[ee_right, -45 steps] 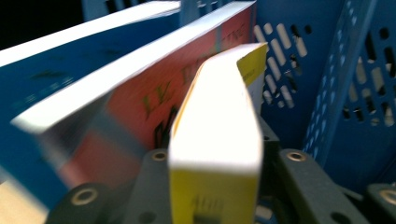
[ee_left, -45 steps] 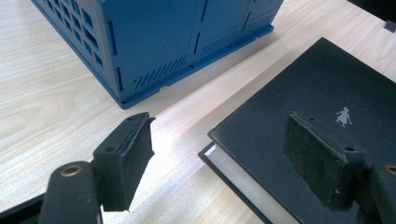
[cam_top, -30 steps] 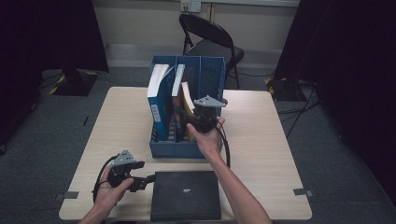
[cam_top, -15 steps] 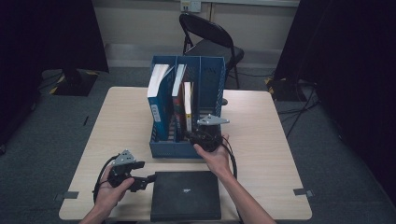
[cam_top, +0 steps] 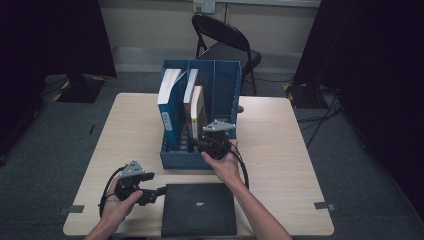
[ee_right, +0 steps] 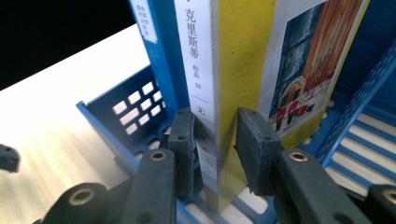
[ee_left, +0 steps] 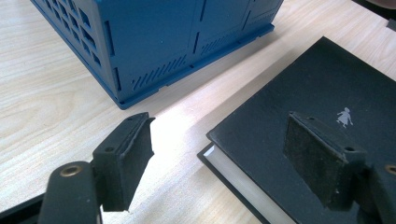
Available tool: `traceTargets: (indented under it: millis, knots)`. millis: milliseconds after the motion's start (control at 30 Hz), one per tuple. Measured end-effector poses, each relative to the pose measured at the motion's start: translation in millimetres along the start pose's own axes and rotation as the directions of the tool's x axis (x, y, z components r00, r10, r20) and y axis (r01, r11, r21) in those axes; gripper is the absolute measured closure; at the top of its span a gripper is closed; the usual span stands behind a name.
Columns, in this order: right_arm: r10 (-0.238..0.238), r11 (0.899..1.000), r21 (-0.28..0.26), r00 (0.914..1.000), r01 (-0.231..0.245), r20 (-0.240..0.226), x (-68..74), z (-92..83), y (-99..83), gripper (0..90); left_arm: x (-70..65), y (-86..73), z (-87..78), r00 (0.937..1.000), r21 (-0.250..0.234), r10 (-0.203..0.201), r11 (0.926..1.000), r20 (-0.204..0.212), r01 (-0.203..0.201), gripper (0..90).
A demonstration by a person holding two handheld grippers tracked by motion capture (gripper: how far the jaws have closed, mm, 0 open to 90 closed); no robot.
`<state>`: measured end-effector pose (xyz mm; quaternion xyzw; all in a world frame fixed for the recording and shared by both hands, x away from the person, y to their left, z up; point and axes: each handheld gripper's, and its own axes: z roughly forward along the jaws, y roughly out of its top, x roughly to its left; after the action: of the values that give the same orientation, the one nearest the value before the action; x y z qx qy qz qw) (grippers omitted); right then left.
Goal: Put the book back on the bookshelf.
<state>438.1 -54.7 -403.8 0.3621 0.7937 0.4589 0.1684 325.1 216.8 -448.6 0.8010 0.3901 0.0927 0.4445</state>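
A yellow-covered book point(cam_top: 197, 106) point(ee_right: 243, 56) stands upright in the middle slot of the blue file rack point(cam_top: 227, 85) point(ee_right: 130, 107). My right gripper point(cam_top: 200, 142) point(ee_right: 215, 116) is shut on the lower part of its spine edge; the jaws have just been closing with the book between them, one pad on each cover. A black book point(cam_top: 199, 209) point(ee_left: 299, 79) lies flat near the table's front edge. My left gripper point(cam_top: 159, 192) point(ee_left: 217, 135) stands open at that book's left corner, one jaw over the cover and the other over the table.
Two more books point(cam_top: 170, 100) stand in the rack's left slots, and its right slot holds nothing. The rack's front wall point(ee_left: 154, 42) is close ahead of the left gripper. A folding chair point(cam_top: 225, 35) stands behind the table.
The right hand has lowered the yellow book from a tilt above the rack to upright inside the middle slot. The left hand has stayed put.
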Motion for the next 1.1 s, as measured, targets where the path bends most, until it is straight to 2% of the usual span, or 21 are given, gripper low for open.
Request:
traceTargets:
  millis: [100,267,567,867,1100]
  knots:
    - [0.014,1.000,-0.004,0.9997,-0.014,0.021,-5.3,2.8,1.7,69.0,0.9,-0.1,0.6,1.0000,-0.001,-0.005,1.0000,-0.002,0.005,23.6]
    - [0.002,1.000,0.021,0.9983,-0.003,0.059,-13.3,11.2,11.9,69.8,1.0,0.1,0.4,1.0000,0.002,-0.004,1.0000,-0.003,0.004,23.6]
    - [0.033,0.999,0.022,0.9961,-0.035,0.082,-25.1,24.8,21.9,70.3,1.9,-0.2,-0.7,1.0000,0.001,-0.006,1.0000,-0.003,0.006,23.6]
    - [0.058,0.998,0.010,0.9952,-0.059,0.080,-36.9,36.3,29.0,70.1,2.6,-0.5,-0.9,1.0000,-0.005,-0.008,1.0000,-0.003,0.008,23.6]
    - [0.048,0.999,0.002,0.9950,-0.048,0.088,-34.7,38.3,29.2,69.7,2.6,-0.5,0.1,0.9999,0.001,-0.009,1.0000,-0.005,0.009,23.6]
